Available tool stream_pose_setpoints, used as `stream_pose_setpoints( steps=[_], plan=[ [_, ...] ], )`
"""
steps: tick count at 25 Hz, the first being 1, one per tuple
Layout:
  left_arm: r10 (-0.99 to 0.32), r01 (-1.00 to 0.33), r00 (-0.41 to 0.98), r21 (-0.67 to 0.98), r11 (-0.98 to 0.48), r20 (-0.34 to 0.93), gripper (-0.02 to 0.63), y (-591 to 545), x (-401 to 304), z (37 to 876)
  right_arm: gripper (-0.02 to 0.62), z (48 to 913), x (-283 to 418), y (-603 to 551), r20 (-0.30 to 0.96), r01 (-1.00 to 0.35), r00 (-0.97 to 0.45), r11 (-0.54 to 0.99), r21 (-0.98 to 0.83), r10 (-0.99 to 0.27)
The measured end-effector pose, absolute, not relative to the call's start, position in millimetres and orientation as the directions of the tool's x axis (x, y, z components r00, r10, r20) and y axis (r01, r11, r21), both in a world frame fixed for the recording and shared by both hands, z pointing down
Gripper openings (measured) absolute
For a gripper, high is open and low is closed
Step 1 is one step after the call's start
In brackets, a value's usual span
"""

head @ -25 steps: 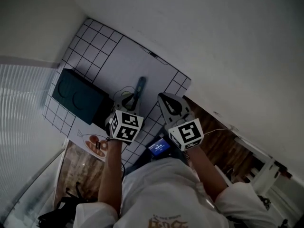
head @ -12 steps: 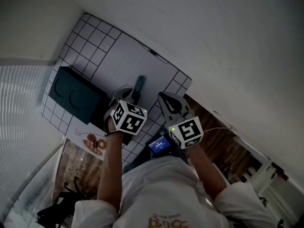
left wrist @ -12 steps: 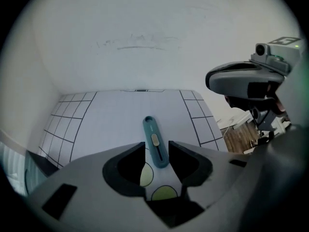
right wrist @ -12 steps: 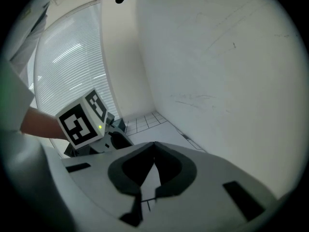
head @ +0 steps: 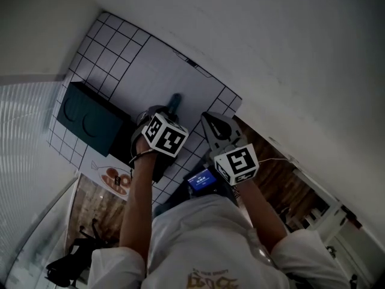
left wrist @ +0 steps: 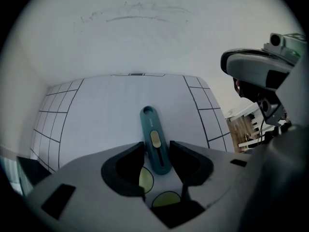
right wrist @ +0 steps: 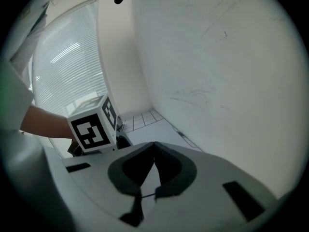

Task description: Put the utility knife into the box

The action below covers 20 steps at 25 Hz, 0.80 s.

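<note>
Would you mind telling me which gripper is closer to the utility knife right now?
Left. The left gripper, jaws just opening, straddles the near end of the utility knife without pinching it. The right gripper hangs off to the knife's right, jaws together, empty.

head view: the marker cube (head: 165, 135) covers the jaws of the left gripper (left wrist: 157, 146), which have just been opening with the utility knife (left wrist: 155, 141) lying between them. only the knife's far end shows past the cube. the gripper and forearm (head: 137, 206) cover the near corner of the box (head: 90, 118). print on the small blue screen (head: 201, 180) is too small to read.

left gripper view: the knife's near end is hidden behind the gripper body.

right gripper view: the marker cube hides the left gripper's jaws.
</note>
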<state>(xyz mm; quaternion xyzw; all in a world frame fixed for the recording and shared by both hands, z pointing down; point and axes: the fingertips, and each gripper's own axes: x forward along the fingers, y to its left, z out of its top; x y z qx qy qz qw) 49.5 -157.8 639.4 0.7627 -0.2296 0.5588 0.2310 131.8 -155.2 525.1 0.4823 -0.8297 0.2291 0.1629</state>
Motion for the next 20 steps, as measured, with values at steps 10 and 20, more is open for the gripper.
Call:
stream_pose_setpoints(
  steps=[10, 20],
  plan=[
    [-0.069, -0.549, 0.289, 0.107, -0.829, 0.955, 0.138, -155.6, 43.2, 636.1, 0.006, 524.5, 131.8, -152.1, 0.506, -0.873, -0.481, 0.443, -0.204, -0.715],
    [-0.134, -0.551, 0.369, 0.100, -0.828, 0.920, 0.138, -153.8, 38.6, 602.3, 0.006, 513.9, 125.3, -149.1, 0.491, -0.868, -0.490, 0.453, -0.202, -0.720]
  ],
)
